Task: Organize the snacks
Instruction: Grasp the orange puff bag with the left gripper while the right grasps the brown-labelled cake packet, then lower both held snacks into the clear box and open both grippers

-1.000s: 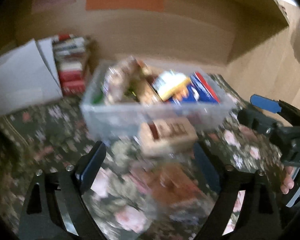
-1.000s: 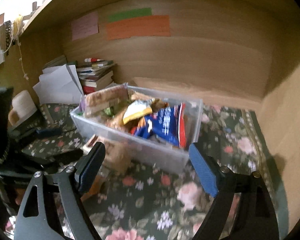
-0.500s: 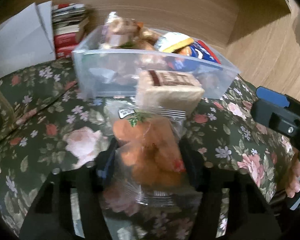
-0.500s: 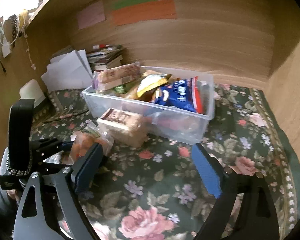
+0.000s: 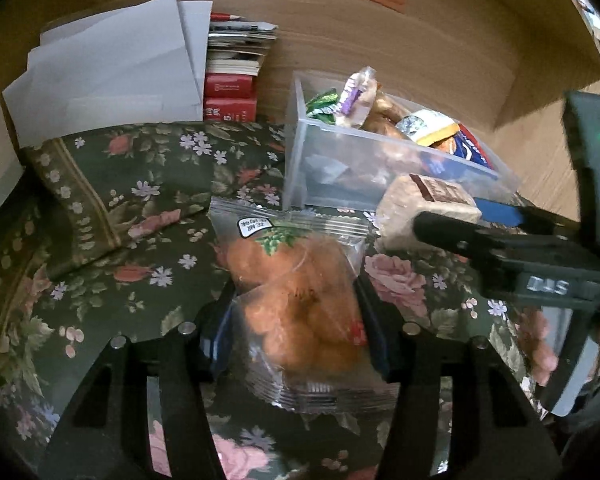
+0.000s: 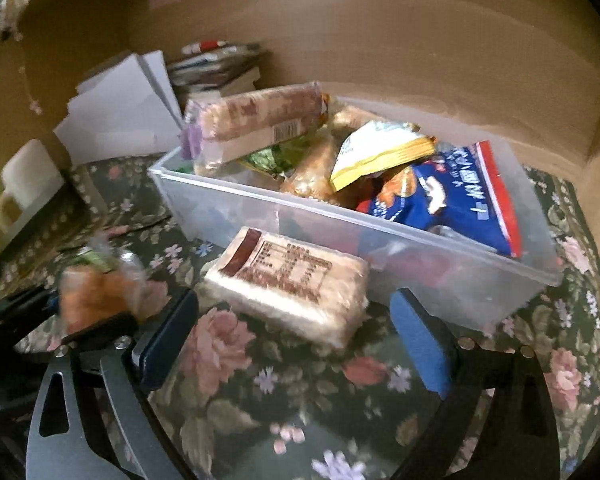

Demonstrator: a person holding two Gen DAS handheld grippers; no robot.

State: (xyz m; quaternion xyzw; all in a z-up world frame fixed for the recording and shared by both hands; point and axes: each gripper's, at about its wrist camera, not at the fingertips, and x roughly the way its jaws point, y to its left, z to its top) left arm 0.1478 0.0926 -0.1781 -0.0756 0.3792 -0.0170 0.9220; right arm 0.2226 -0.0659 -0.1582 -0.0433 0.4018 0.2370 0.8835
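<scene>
My left gripper (image 5: 296, 320) is shut on a clear bag of orange snacks (image 5: 296, 304), held low over the floral cloth; the bag also shows at the left of the right wrist view (image 6: 96, 300). My right gripper (image 6: 292, 340) is open, its blue pads on either side of a beige wrapped snack block (image 6: 292, 284) lying in front of the bin. The block also shows in the left wrist view (image 5: 428, 208). A clear plastic bin (image 6: 440, 256) holds several snack packs, among them a blue bag (image 6: 452, 200) and a long cracker pack (image 6: 260, 116).
A stack of books (image 5: 236, 68) and white papers (image 5: 112, 68) stand against the wooden back wall, left of the bin (image 5: 340, 168). A cream mug (image 6: 24, 188) sits at far left. The floral cloth (image 5: 120, 216) covers the surface. Wooden walls close the back and right.
My left gripper closed on the orange snack bag and swung left with it. My right gripper moved forward to straddle the beige block.
</scene>
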